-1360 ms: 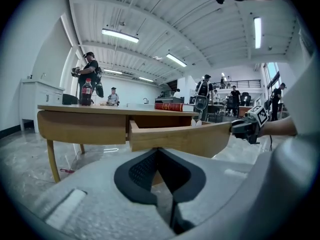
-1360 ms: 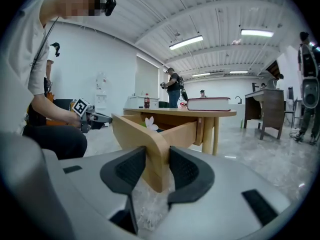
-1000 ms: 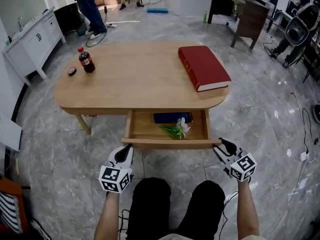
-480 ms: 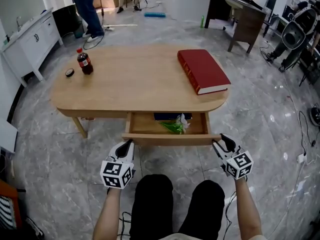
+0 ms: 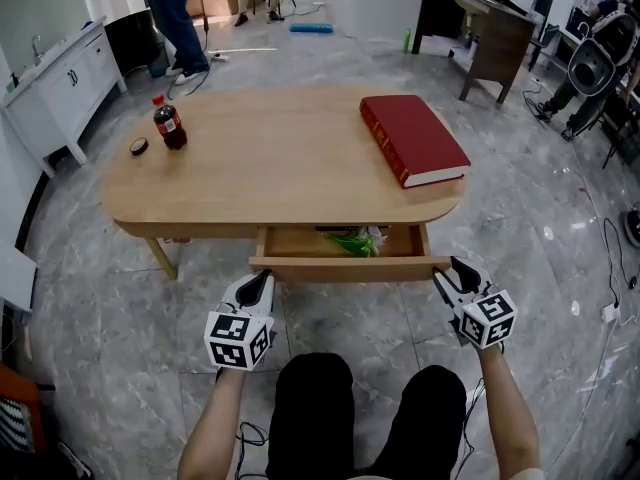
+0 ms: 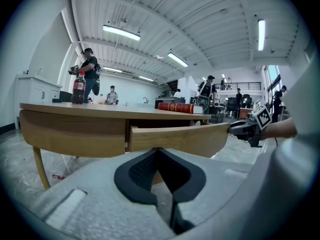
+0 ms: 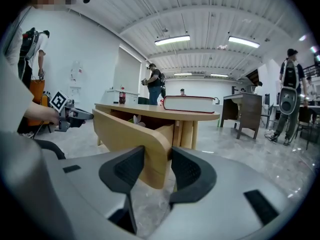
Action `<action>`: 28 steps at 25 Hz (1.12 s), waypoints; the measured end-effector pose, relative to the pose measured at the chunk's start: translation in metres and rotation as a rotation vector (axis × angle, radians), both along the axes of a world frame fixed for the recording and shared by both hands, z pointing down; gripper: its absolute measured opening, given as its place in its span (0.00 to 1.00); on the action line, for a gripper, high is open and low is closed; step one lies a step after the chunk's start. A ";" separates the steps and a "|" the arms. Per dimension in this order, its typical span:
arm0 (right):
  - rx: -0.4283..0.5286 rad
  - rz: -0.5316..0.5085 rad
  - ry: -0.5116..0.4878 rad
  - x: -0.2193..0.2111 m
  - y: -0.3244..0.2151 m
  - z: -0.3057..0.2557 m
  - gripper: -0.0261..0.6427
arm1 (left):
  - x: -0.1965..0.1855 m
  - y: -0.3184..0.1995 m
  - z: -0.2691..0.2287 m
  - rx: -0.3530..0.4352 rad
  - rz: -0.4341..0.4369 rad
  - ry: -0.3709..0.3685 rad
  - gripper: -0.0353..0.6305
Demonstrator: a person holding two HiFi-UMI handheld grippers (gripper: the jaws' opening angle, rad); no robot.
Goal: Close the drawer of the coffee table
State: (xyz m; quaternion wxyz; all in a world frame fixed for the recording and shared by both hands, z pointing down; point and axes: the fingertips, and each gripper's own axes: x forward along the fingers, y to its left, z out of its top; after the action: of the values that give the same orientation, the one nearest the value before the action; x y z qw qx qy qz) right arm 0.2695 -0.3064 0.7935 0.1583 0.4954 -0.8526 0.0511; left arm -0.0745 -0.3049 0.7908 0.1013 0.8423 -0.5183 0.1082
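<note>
The oval wooden coffee table (image 5: 270, 158) has its drawer (image 5: 350, 266) a short way out, with a green bundle and white flower (image 5: 360, 240) showing inside. My left gripper (image 5: 262, 280) is shut, its tips (image 6: 158, 151) against the left part of the drawer front (image 6: 175, 139). My right gripper (image 5: 447, 271) is at the drawer's right end. In the right gripper view the jaws (image 7: 157, 153) are opening, and the rounded end of the drawer front (image 7: 130, 134) stands between them.
A red book (image 5: 413, 136), a cola bottle (image 5: 165, 123) and a dark cap (image 5: 139, 146) lie on the tabletop. A white cabinet (image 5: 60, 78) stands at the left, a dark desk (image 5: 480, 23) at the back right, and a person (image 5: 180, 18) beyond the table. My knees (image 5: 310, 388) are below.
The drawer has slid further into the table. Both grippers have moved forward with its front.
</note>
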 end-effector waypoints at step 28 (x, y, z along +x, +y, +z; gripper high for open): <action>-0.101 0.093 0.004 0.005 -0.076 0.000 0.31 | 0.003 -0.073 -0.001 0.015 -0.011 0.052 0.07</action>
State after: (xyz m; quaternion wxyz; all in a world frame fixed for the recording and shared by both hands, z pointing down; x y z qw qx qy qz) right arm 0.2746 -0.3822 0.7938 0.1824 0.5262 -0.8245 0.1004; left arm -0.0716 -0.3782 0.7896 0.1089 0.8428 -0.5208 0.0815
